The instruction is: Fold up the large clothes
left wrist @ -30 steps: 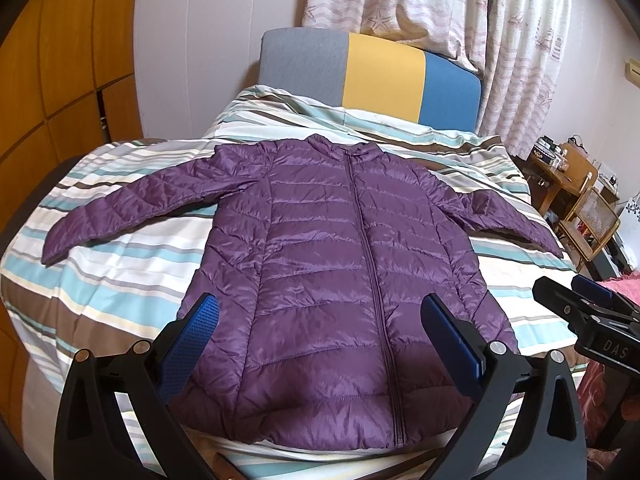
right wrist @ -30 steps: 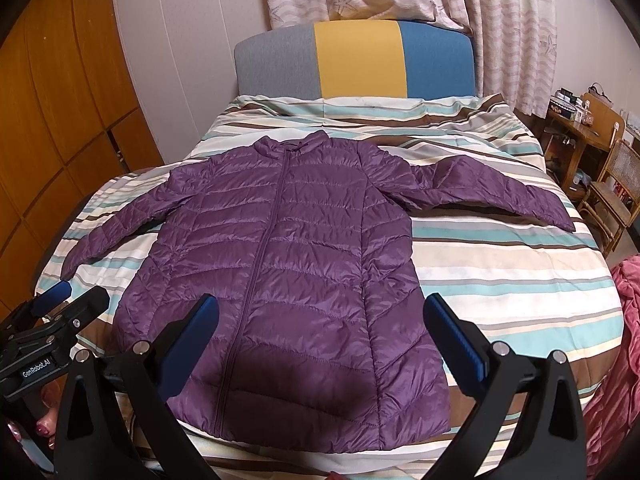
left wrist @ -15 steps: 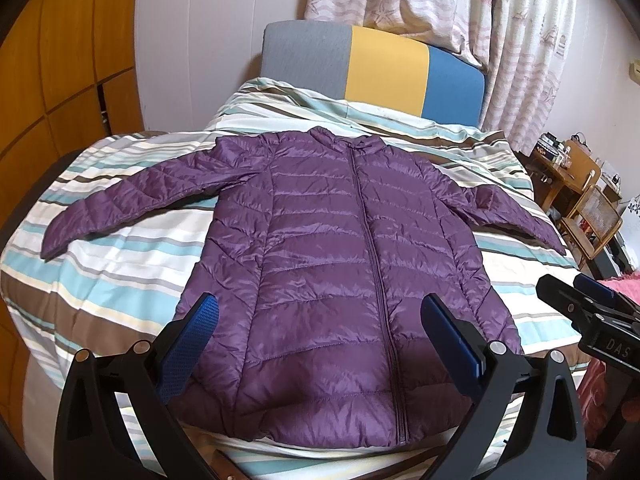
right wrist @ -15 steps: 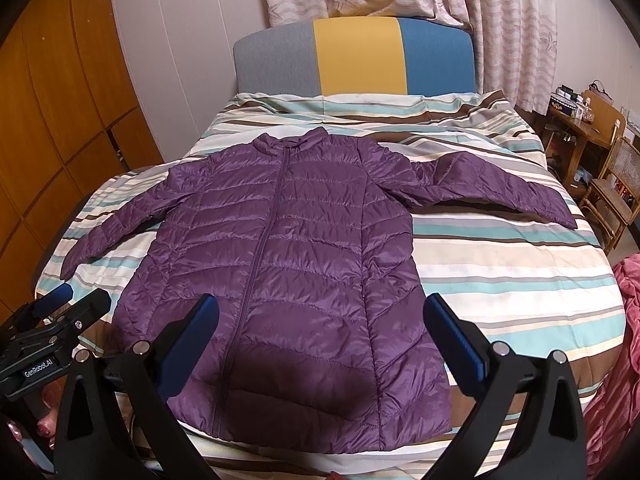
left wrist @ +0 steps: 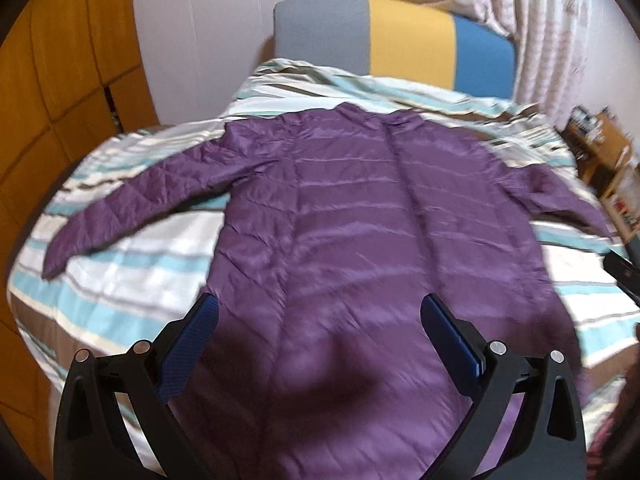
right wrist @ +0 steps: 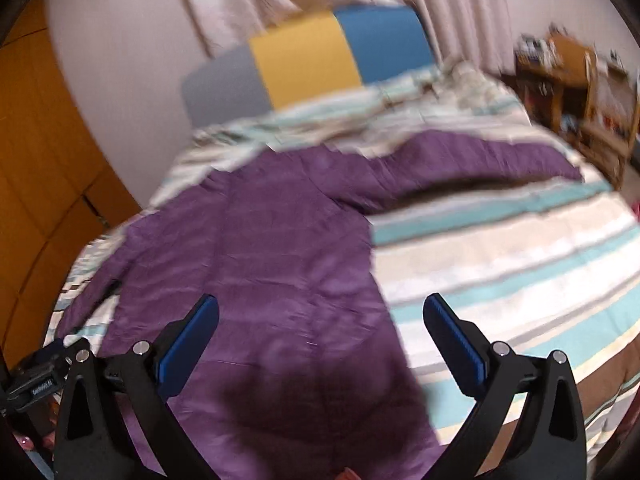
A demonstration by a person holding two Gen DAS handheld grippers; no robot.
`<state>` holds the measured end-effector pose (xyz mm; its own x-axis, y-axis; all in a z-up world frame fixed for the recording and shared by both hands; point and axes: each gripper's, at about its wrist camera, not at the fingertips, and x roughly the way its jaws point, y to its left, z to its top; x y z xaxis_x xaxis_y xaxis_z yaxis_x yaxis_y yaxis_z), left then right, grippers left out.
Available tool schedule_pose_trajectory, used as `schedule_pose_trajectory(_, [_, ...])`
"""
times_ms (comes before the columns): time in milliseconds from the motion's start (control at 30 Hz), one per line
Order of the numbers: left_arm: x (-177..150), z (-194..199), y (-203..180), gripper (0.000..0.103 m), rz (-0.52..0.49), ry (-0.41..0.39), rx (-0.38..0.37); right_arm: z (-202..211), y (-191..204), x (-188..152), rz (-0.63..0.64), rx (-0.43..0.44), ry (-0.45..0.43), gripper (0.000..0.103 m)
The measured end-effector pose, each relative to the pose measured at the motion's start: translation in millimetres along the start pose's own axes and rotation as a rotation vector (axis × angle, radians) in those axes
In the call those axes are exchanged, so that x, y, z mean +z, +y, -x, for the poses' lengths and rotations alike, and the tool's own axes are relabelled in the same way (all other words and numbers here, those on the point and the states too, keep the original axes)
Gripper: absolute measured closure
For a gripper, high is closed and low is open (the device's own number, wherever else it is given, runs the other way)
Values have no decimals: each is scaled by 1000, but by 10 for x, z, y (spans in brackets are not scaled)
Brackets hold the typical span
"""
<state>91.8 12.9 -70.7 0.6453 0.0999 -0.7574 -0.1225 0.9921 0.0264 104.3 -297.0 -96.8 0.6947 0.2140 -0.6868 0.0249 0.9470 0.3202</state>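
At the far left, orange-brown wooden cabinet panels (left wrist: 60,92) are seen against a pale wall. A bed covered with a striped duvet (left wrist: 132,280) in white, teal and brown fills most of both views, and a headboard (left wrist: 400,48) in grey, yellow and blue blocks is set at its far end. A purple quilted jacket (left wrist: 360,240) is laid flat on the duvet, front up, with the zip closed down the middle and the collar toward the headboard. Its left-hand sleeve (left wrist: 136,204) is stretched out and angled down across the stripes; the other sleeve (right wrist: 480,160) is spread out toward the right edge of the bed.

The left gripper (left wrist: 320,320) is held above the lower half of the jacket, its blue-padded fingers (left wrist: 192,344) spread wide with nothing between them. The right gripper (right wrist: 320,320) is likewise spread wide and empty, poised over the jacket's right-hand edge, so that one finger is over purple fabric and the other over bare duvet. Whether either touches the cloth cannot be told; both views are blurred.

Patterned curtains (left wrist: 520,4) hang behind the headboard, and wooden furniture (right wrist: 576,92) stands at the far right.
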Motion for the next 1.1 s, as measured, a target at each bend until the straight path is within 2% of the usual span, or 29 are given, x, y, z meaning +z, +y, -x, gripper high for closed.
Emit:
schedule_pose_trajectory(67, [78,-167,21,3,3,4,15,-212,-219,80,-32,-59,45,2])
schedule_pose_trajectory(133, [192,-371,60,3,13,5,30,-369,-519,164,-99,-110,43,2])
schedule_pose_trajectory(300, [421,-851,143,3,23,2,100,-602,-1244,377,-294,-136,39,2])
schedule_pose_trajectory(367, [499,-1093,227,3,59,29,114,-660,-1506,473,-358,-137,13,2])
schedule_pose_trajectory(467, [540,-1344,336,3,105,52,148,-742,-1768,623,-388,-165,-28,2])
schedule_pose_trajectory(567, [536,-1572,437,3,117,65,201,-789,-2051,757,-466,-167,-85,2])
schedule_pose_trajectory(600, [531,-1633,479,3,129,78,186,-798,-2146,789,-494,-167,-102,2])
schedule_pose_trajectory(733, [505,-1716,548,3,173,81,151,-890,-2519,872,-638,-162,-137,8])
schedule_pose_trajectory(900, [491,-1720,468,3,139,68,202,-906,-2752,907,-770,-124,-220,11])
schedule_pose_trajectory(933, [481,-1710,429,3,124,67,218,-912,-2752,934,-773,-127,-232,13])
schedule_pose_trajectory(1000, [480,-1720,394,3,109,66,236,-925,-2793,1001,-774,-132,-248,29])
schedule_pose_trajectory(1033, [480,-1725,380,3,101,67,243,-947,-2846,1032,-784,-137,-247,32])
schedule_pose_trajectory(1100, [483,-1738,397,3,106,71,237,-990,-2954,1057,-821,-146,-256,46])
